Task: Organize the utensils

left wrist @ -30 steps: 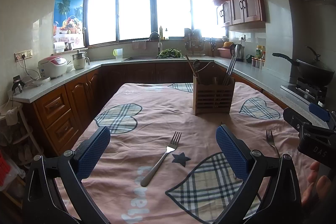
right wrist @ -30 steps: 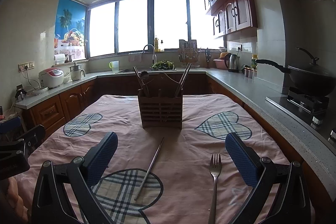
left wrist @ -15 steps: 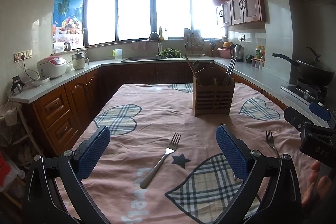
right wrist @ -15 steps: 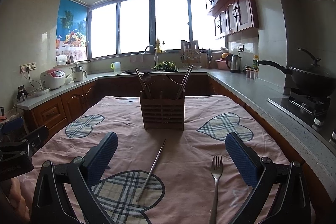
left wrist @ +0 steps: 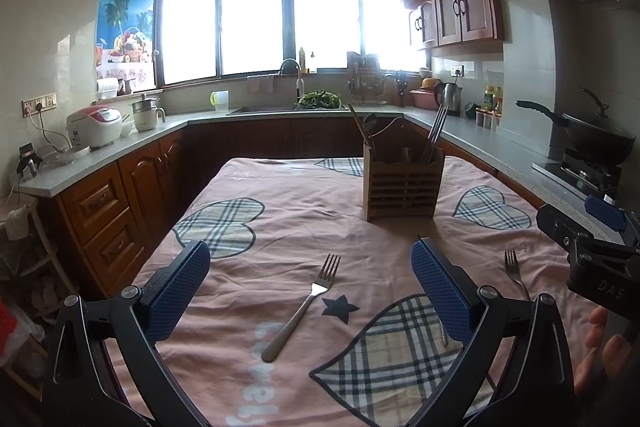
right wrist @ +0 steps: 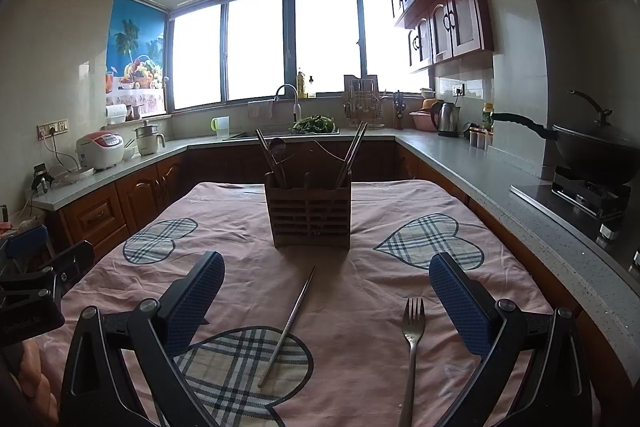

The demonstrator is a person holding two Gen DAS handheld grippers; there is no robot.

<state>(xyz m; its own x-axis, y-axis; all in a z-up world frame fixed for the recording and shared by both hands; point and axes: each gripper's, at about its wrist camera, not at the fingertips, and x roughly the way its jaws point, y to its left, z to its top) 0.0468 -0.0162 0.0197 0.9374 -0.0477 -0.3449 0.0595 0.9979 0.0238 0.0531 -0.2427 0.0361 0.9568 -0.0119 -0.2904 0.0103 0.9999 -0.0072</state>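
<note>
A wooden slatted utensil holder (left wrist: 402, 187) (right wrist: 310, 213) with chopsticks and a spoon in it stands on the pink heart-print tablecloth (left wrist: 280, 227) (right wrist: 380, 307). My left gripper (left wrist: 310, 291) is open and empty above a silver fork (left wrist: 304, 305) lying between its fingers. A second fork (left wrist: 514, 271) (right wrist: 412, 343) lies to the right. My right gripper (right wrist: 326, 301) is open and empty; a metal chopstick (right wrist: 288, 327) lies between its fingers, with the second fork near the right finger. The right gripper shows at the right edge of the left wrist view (left wrist: 592, 251).
Grey counters ring the table: a rice cooker (left wrist: 94, 125) at left, a sink with greens (left wrist: 318, 101) at the back, a kettle (left wrist: 450, 99) and a wok on the stove (left wrist: 596, 143) at right. Wooden cabinets hang upper right.
Both views have shifted slightly; the right gripper has risen or tilted a little, so the holder sits lower in its view. No utensil has moved.
</note>
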